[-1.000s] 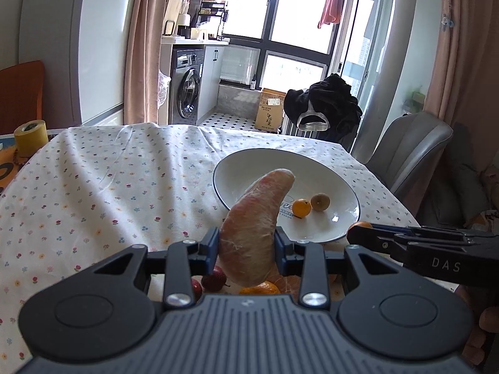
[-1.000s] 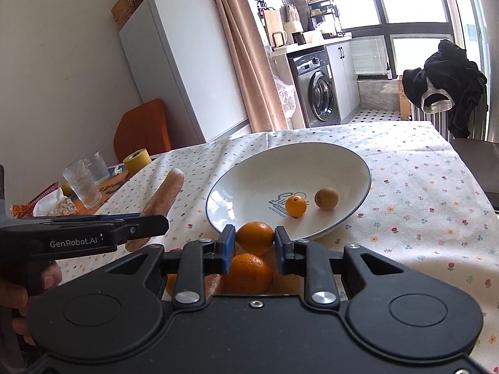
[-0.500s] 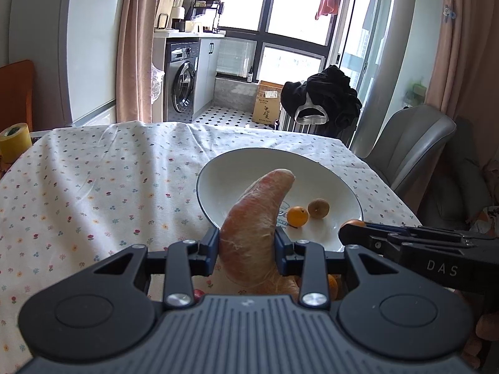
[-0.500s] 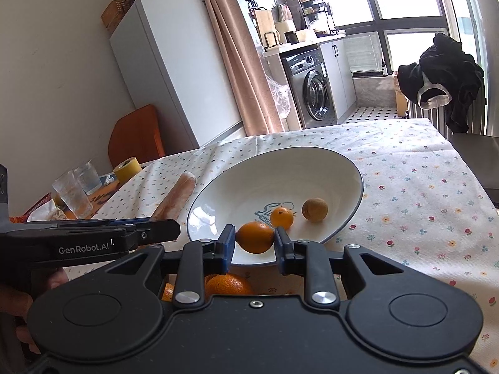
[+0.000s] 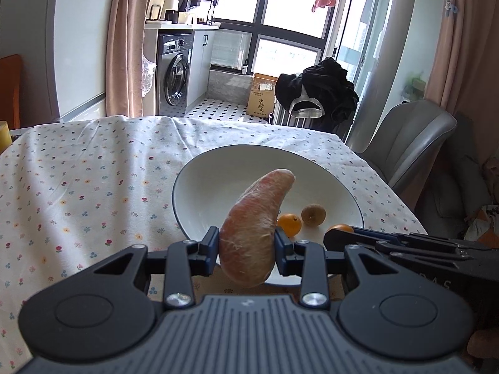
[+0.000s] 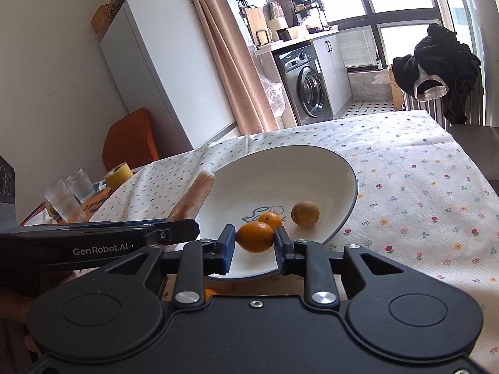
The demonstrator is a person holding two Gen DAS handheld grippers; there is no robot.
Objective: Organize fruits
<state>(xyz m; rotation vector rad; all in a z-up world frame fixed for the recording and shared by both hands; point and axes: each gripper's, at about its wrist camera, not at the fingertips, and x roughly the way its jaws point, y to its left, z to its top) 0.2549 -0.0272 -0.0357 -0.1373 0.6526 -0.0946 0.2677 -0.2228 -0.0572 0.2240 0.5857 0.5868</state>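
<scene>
**Left wrist and right wrist views: both grippers carry fruit at the plate**

Left wrist view: the left gripper [image 5: 246,249] has its fingers [image 5: 210,246] closed narrow on a long, pale orange fruit [image 5: 254,227]. The fruit stands tilted, its thick end hanging below the fingers and its tip leaning up and right over the white plate [image 5: 218,171]. The plate sits on the flowered tabletop [image 5: 78,187]. Inside the plate lie a small orange [image 5: 290,221] and a brown fruit [image 5: 313,214], just beside each other. At the right edge the right gripper [image 5: 338,233] reaches in from the side, with a bit of orange showing at its tip.

Right wrist view: the right gripper [image 6: 254,243] holds an orange [image 6: 255,237] between its fingers [image 6: 227,243], which press on both sides of it. The orange hangs over the near part of the plate [image 6: 312,162]. Just behind it lie the small orange [image 6: 270,219] and the brown fruit [image 6: 305,214]. The left gripper [image 6: 184,229] comes in from the left, and the long fruit [image 6: 195,199] juts up past it beside the plate's left rim. Below the right gripper, a sliver of another orange fruit [image 6: 212,291] shows on the tabletop [image 6: 421,187]. Two glasses [image 6: 67,196] and a roll of yellow tape [image 6: 120,174] stand at the tabletop's far left.
</scene>
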